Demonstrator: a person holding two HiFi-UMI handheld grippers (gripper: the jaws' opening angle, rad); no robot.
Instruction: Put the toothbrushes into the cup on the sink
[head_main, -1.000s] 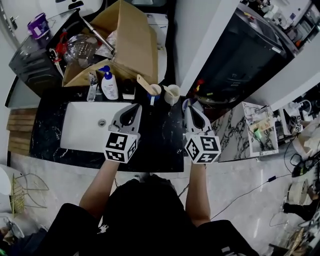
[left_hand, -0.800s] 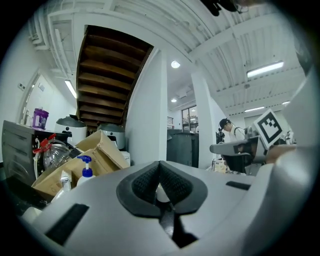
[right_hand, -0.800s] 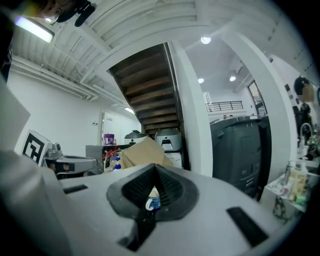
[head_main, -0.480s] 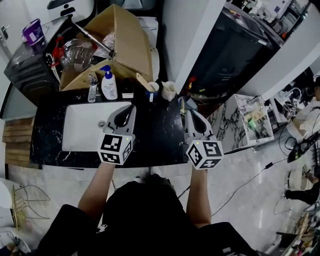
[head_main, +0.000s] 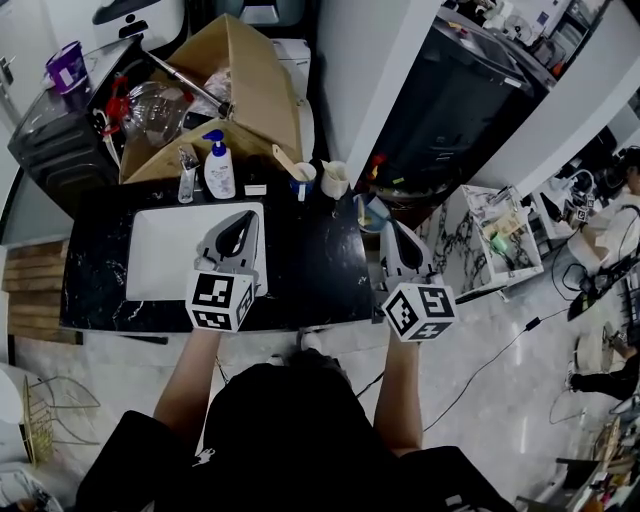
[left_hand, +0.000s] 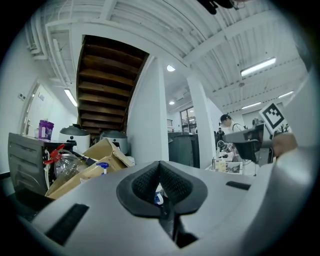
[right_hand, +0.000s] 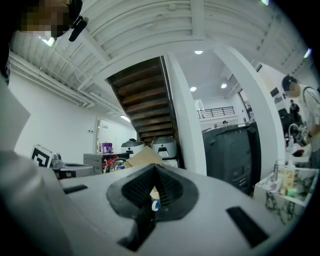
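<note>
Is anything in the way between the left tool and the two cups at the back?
Nothing visible. Bare black counter lies between the left tool and the blue cup and white cup; the soap bottle stands to their left.

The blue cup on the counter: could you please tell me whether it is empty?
Not empty: a tan handle leans out of the blue cup, tilted to the left in the head view.

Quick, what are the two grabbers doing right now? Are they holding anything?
Left gripper: closed, holding nothing.
Right gripper: closed, holding nothing.
</note>
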